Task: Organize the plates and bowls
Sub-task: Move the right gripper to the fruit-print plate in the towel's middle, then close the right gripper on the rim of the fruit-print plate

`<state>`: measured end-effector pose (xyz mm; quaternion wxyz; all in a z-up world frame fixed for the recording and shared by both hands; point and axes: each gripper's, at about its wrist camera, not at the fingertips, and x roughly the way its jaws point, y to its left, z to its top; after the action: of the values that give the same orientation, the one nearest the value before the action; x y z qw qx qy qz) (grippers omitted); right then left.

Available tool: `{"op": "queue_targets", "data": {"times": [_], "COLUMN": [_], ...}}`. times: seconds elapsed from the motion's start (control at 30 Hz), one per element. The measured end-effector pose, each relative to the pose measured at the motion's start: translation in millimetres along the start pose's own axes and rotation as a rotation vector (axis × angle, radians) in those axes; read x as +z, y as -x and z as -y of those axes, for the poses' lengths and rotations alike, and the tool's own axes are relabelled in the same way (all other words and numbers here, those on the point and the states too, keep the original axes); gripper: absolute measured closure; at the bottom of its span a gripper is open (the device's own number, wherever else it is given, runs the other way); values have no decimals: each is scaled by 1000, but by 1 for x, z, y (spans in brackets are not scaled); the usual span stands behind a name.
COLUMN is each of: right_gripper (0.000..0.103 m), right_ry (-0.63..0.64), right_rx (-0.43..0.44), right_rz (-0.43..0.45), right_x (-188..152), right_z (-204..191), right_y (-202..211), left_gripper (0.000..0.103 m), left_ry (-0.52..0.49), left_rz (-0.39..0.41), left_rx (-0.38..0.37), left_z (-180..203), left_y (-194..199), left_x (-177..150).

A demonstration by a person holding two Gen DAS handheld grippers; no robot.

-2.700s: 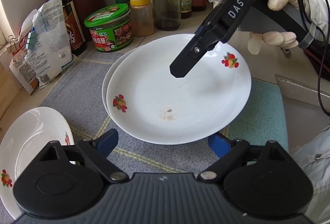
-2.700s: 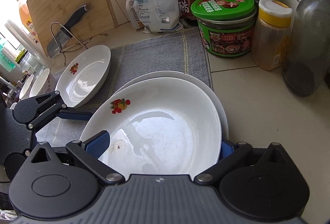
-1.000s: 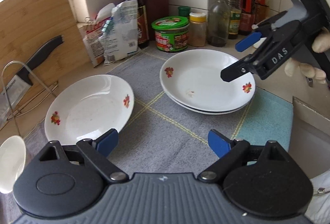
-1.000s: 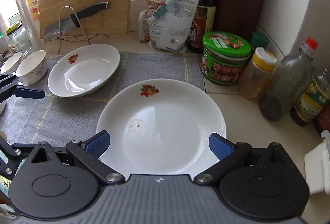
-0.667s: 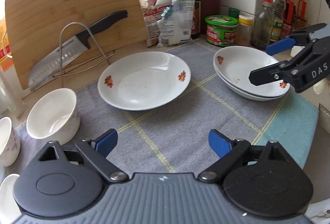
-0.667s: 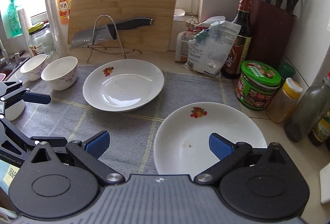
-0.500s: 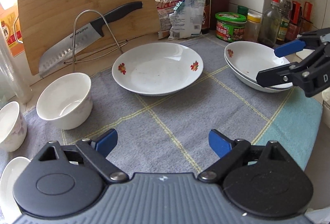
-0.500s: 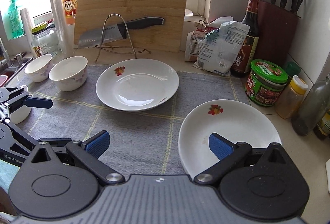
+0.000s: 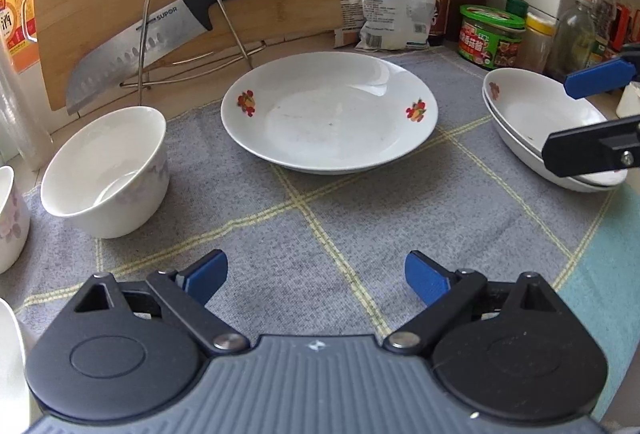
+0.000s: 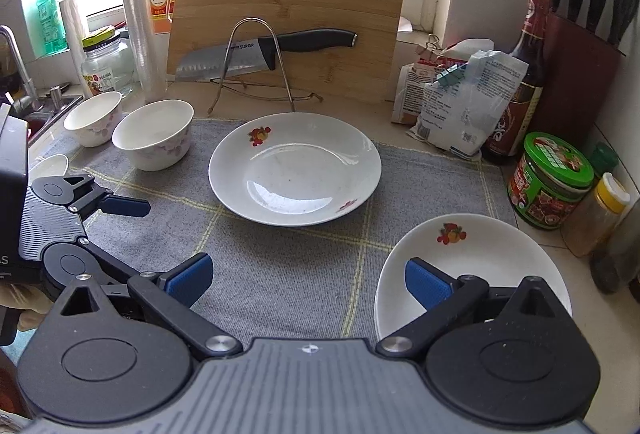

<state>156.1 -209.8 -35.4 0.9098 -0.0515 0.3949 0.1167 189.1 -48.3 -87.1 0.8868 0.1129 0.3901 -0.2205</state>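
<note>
A single white plate (image 9: 330, 112) with fruit prints lies on the grey mat, also in the right wrist view (image 10: 294, 168). Two stacked white plates (image 9: 536, 118) sit at the right; the stack shows in the right wrist view (image 10: 472, 258). A white bowl (image 9: 106, 170) stands left of the single plate, a second bowl (image 10: 93, 118) behind it. My left gripper (image 9: 316, 280) is open and empty above the mat's near part. My right gripper (image 10: 308, 280) is open and empty, its right finger over the stack's near rim.
A knife (image 10: 264, 48) on a wire rack leans against a bamboo cutting board (image 10: 288, 10) at the back. Packets (image 10: 464, 102), a sauce bottle, a green-lidded jar (image 10: 550, 180) and spice bottles line the right wall. A sink (image 10: 36, 106) lies far left.
Both grippers have pulled back from the stacked plates and turned left. The single plate and the bowls have come into view. Both grippers stay open and empty.
</note>
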Motion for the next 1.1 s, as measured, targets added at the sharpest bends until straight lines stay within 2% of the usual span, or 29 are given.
{"op": "queue_targets", "data": {"times": [0.1, 0.2, 0.47, 0.67, 1.1], "right_gripper": [0, 0, 0, 0, 0], "right_ry": [31, 58, 101, 136, 110], "right_rx": [30, 62, 163, 191, 230], "right_rz": [-6, -11, -6, -37, -159], "right_x": [7, 14, 36, 46, 76], "right_z": [13, 26, 50, 55, 65], "right_y": [-13, -24, -46, -65, -120], "left_gripper": [8, 7, 0, 0, 0], "left_ry": [23, 79, 109, 99, 51], "left_rz": [-28, -8, -7, 4, 44], "left_rx": [39, 39, 59, 45, 4], "left_z": [5, 6, 14, 13, 6], "left_y": [-14, -20, -37, -47, -57], "left_x": [4, 8, 25, 34, 39]}}
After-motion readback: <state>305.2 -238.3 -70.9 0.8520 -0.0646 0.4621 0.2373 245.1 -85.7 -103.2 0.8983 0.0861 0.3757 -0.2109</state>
